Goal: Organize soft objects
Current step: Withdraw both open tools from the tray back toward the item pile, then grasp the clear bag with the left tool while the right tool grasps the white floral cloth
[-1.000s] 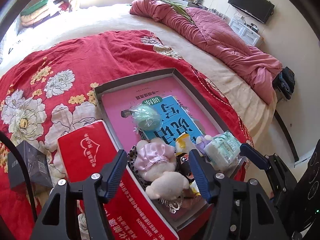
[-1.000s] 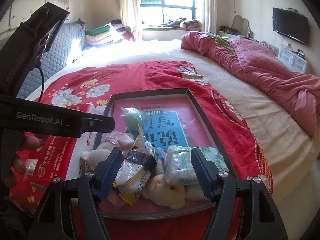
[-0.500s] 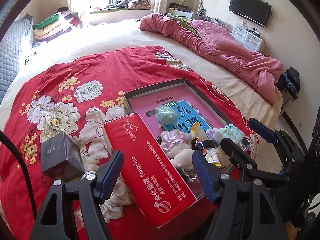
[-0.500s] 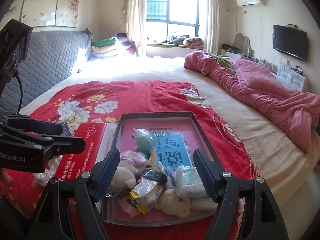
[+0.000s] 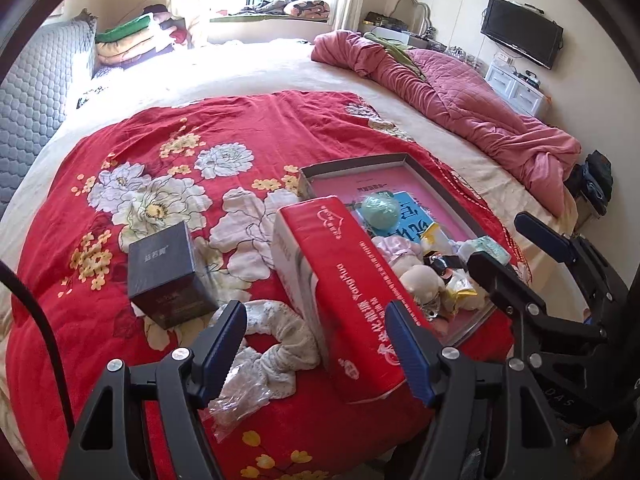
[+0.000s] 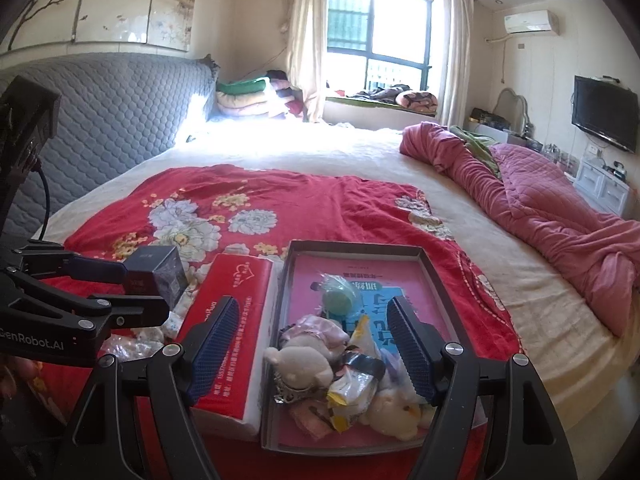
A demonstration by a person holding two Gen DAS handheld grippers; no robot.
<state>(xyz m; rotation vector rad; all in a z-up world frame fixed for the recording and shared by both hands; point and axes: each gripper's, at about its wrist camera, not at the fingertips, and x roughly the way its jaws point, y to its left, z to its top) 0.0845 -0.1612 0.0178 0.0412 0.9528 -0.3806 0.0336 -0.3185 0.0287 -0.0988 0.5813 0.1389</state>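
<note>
you've pulled both tools back and up from the tray (image 6: 434,280), so the view that was filled by the pile a second ago now takes in most of the bed. your left gripper (image 5: 316,344) has just been opening; its jaws stand wide with nothing pressed between the pads, hanging over the cream scrunchie (image 5: 276,340) and the near end of the red tissue pack (image 5: 352,288). your right gripper (image 6: 312,344) is also wide and empty, hovering above the heap in the tray. that heap is the soft stuff you're sorting: a cream plush toy (image 6: 304,364), a pink frilly piece (image 6: 320,328), a green pouch (image 6: 338,300) and some wrapped packets, all bunched at the near end of the tray on top of a pink and blue book cover. by my read most items are already in, and the scrunchie, with a scrap of clear wrapper (image 5: 236,404) beside it, is what's left outside. the dark box (image 5: 164,272) sits just left of the tissue pack. everything lies on a red floral blanket (image 5: 180,152) spread over a cream bed, with a crumpled pink quilt (image 6: 540,200) to the right, a grey padded headboard, a bright window and a wall-mounted tv.
</note>
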